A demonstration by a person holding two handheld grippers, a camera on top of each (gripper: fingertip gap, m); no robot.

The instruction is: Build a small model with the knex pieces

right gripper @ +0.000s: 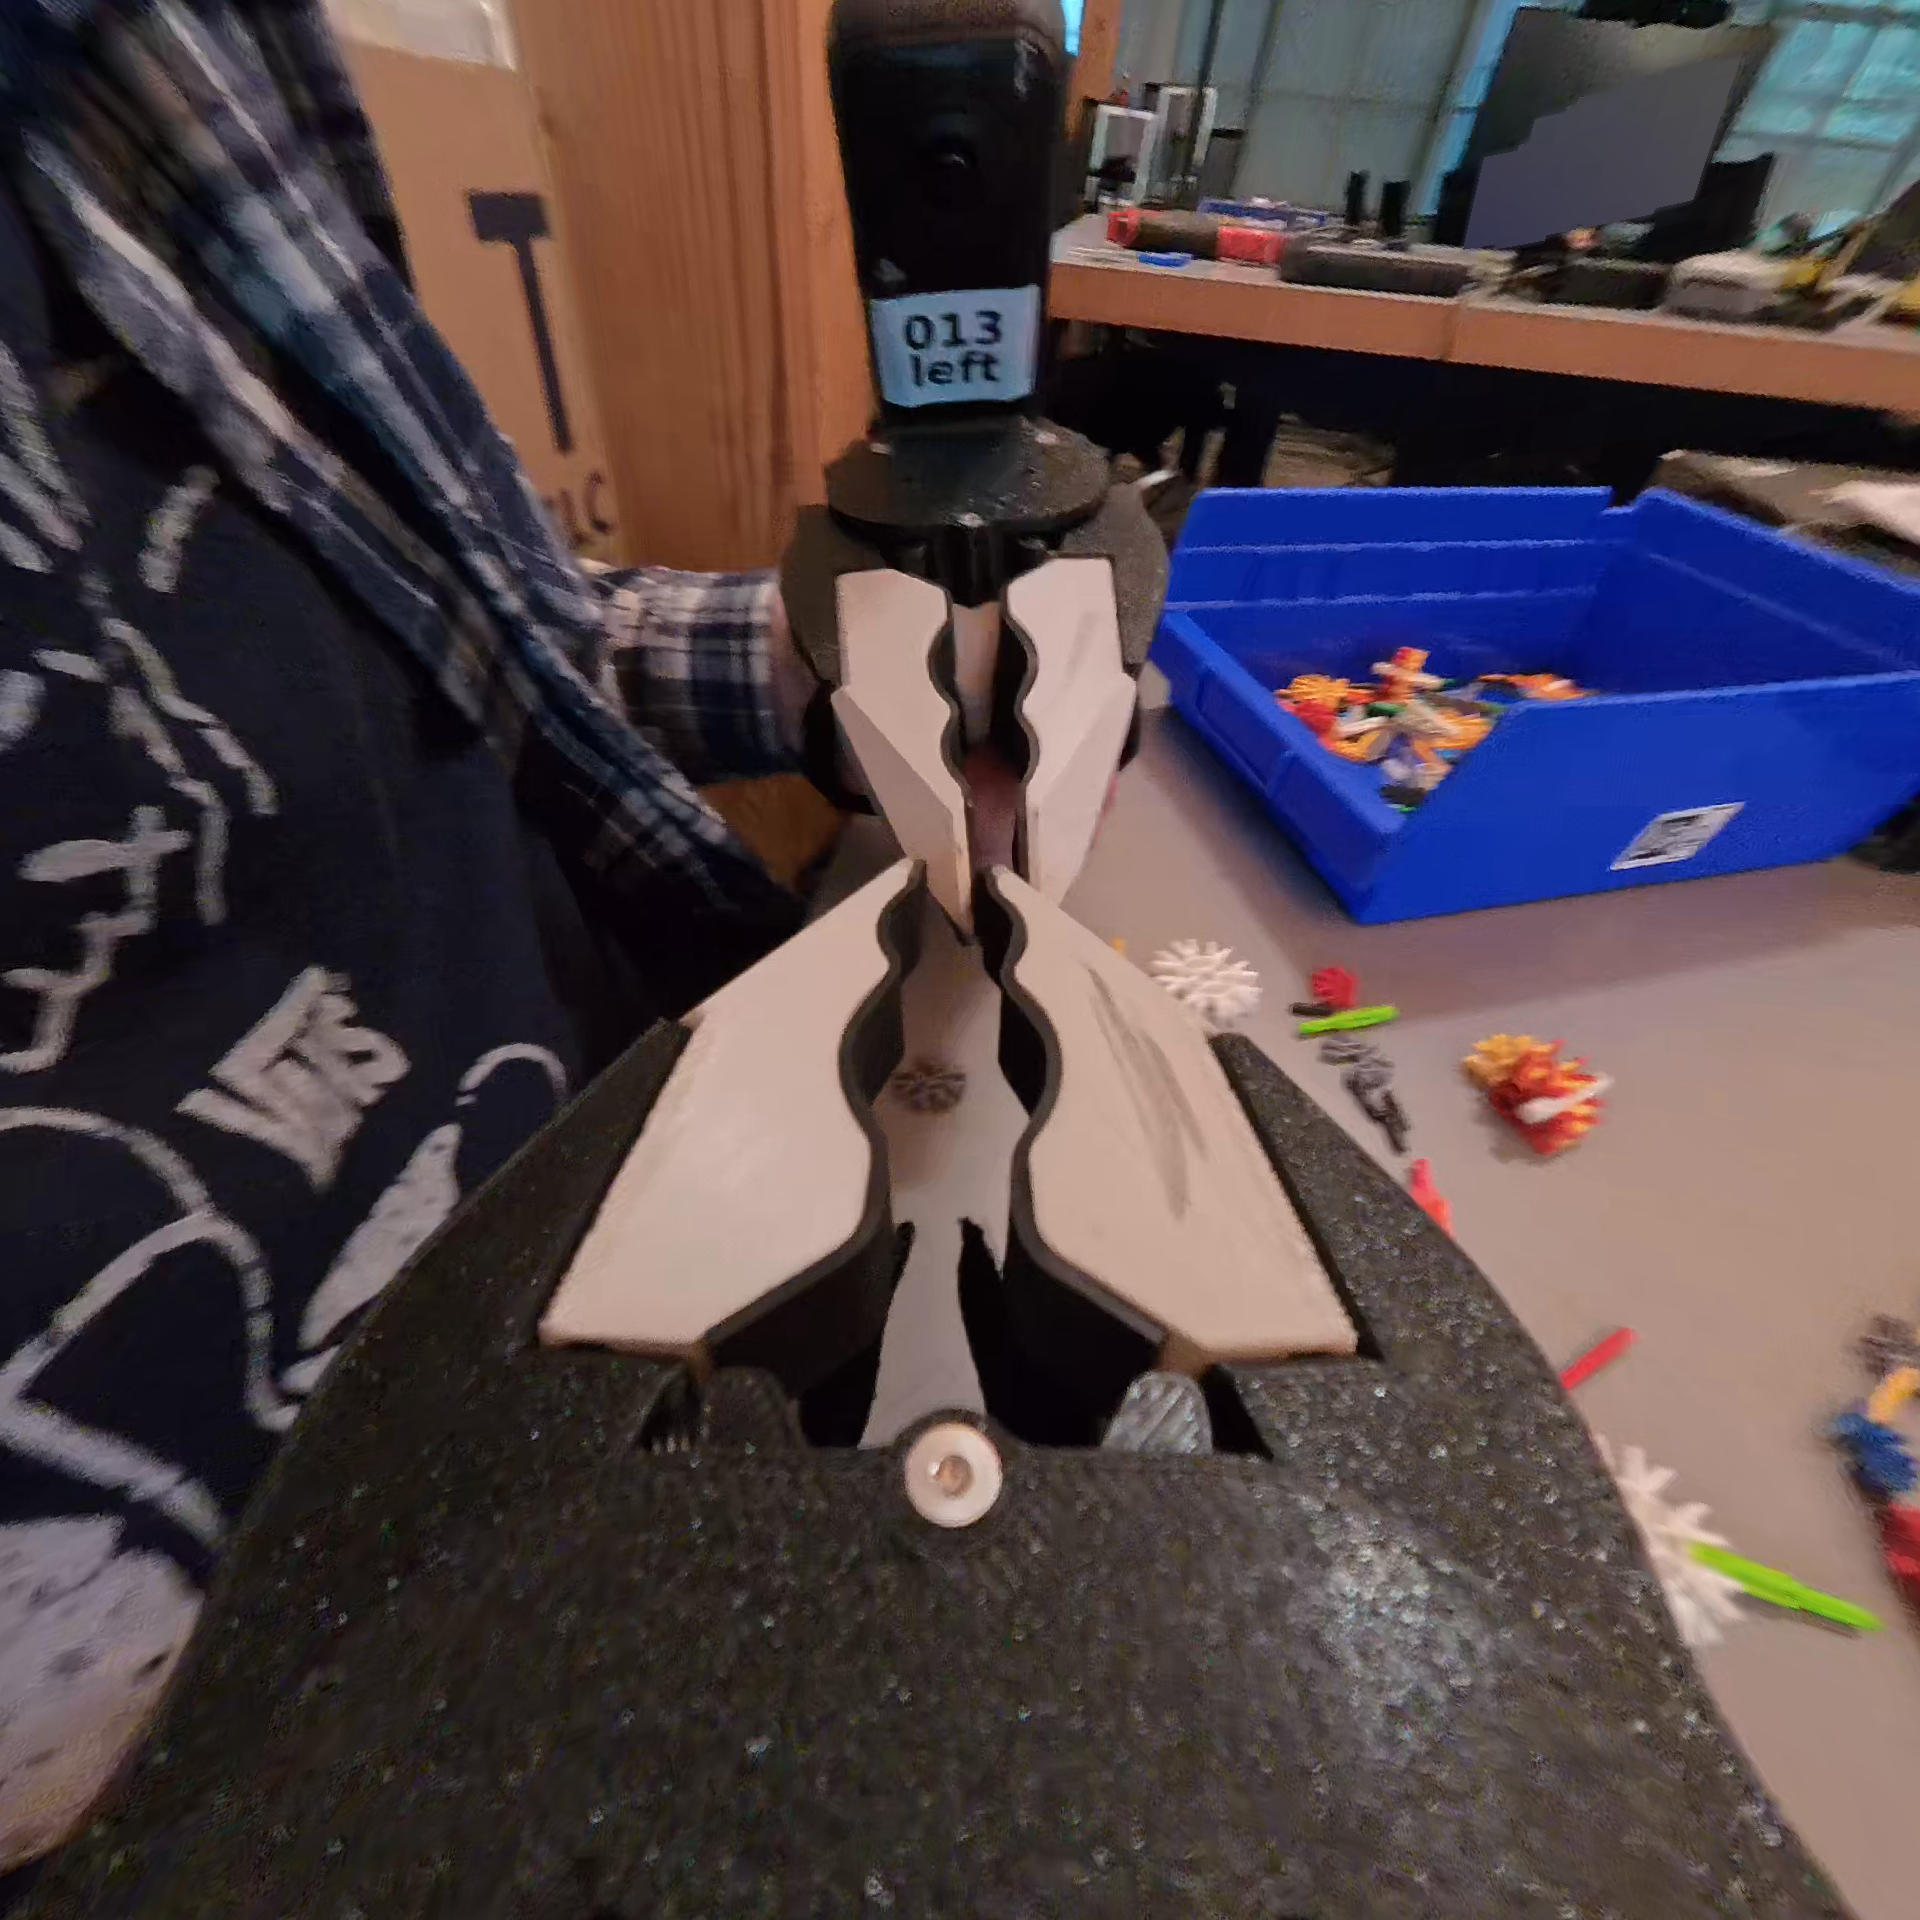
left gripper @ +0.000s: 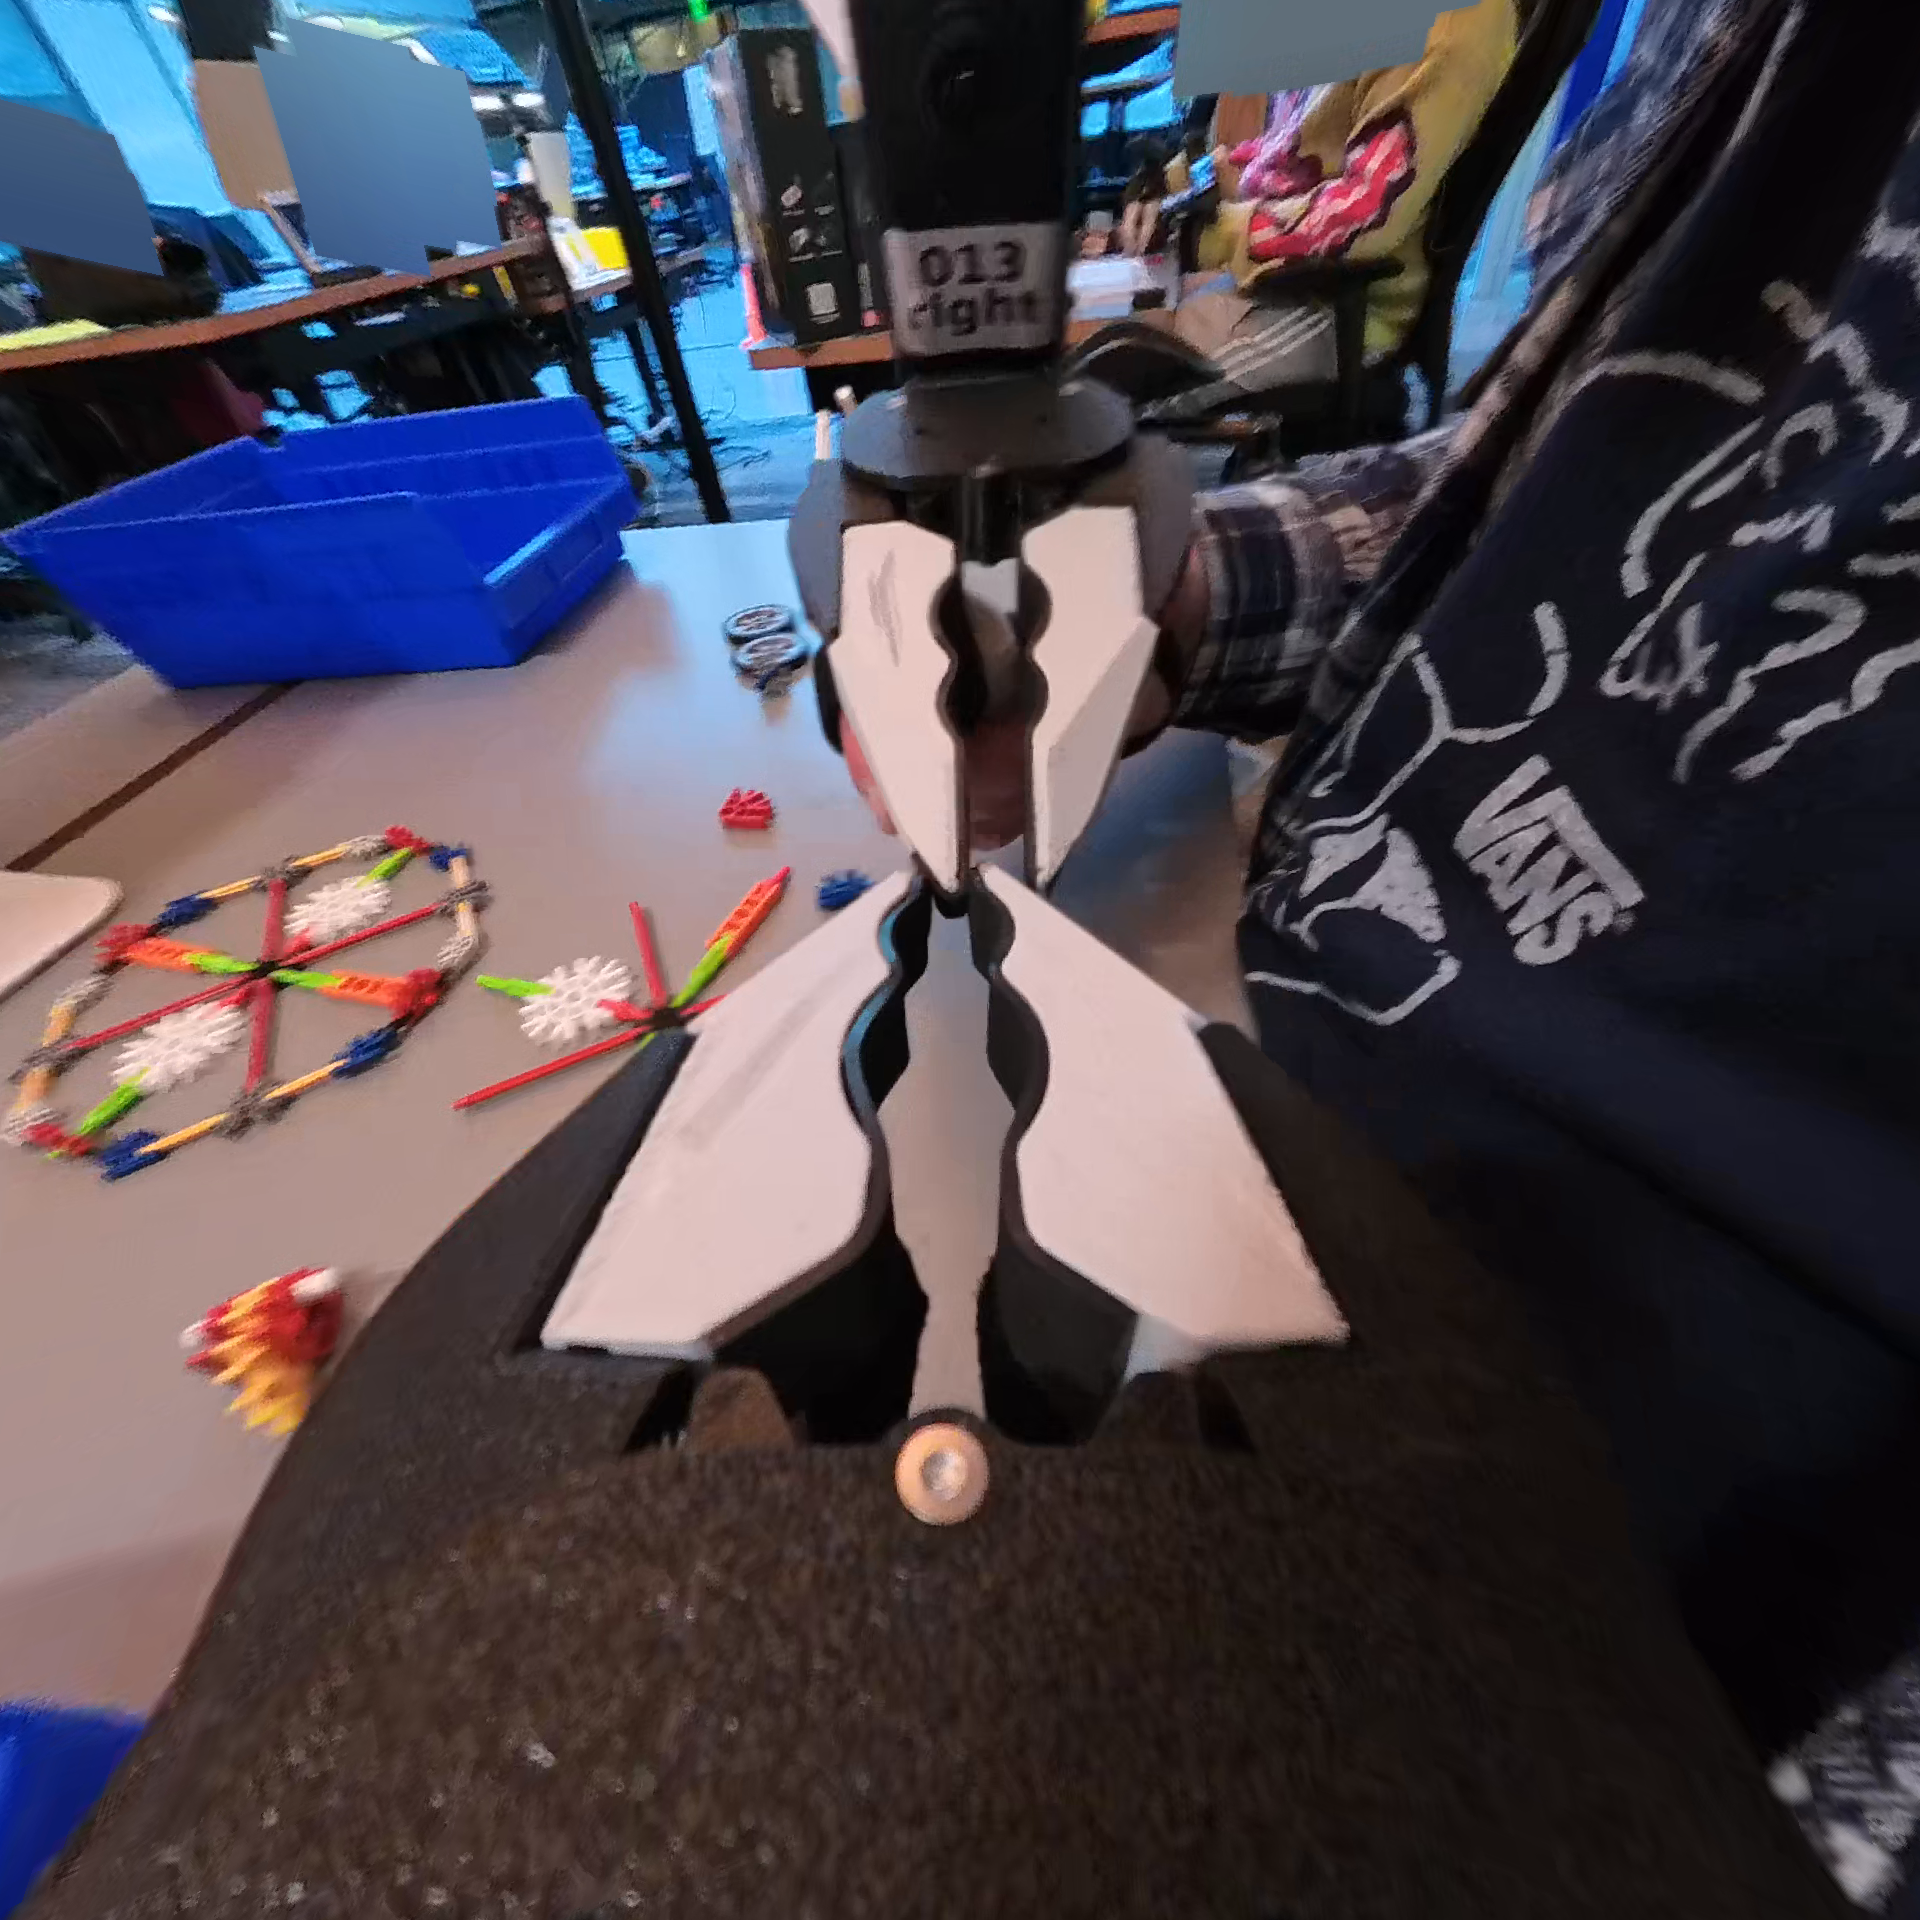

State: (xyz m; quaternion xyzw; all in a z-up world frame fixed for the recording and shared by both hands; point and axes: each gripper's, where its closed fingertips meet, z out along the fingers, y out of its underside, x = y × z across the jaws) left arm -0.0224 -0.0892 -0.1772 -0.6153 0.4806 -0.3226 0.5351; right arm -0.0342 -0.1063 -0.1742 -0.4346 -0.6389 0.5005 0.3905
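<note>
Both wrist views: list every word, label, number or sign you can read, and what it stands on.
Writing is not copied here; these bear it:
Grey label on the black camera, left wrist view.
Pale blue label on the other black camera, right wrist view.
White print on the dark sweatshirt.
Sticker on the blue bin, blurred.

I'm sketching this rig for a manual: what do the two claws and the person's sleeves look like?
Both match: the left claw and right claw each have two white, tapering fingers with wavy black inner edges, set in a speckled black body with a silver screw. Each carries an upright black camera with a pale label. The sleeves are blue-and-white plaid over a dark navy top printed in white.
</note>
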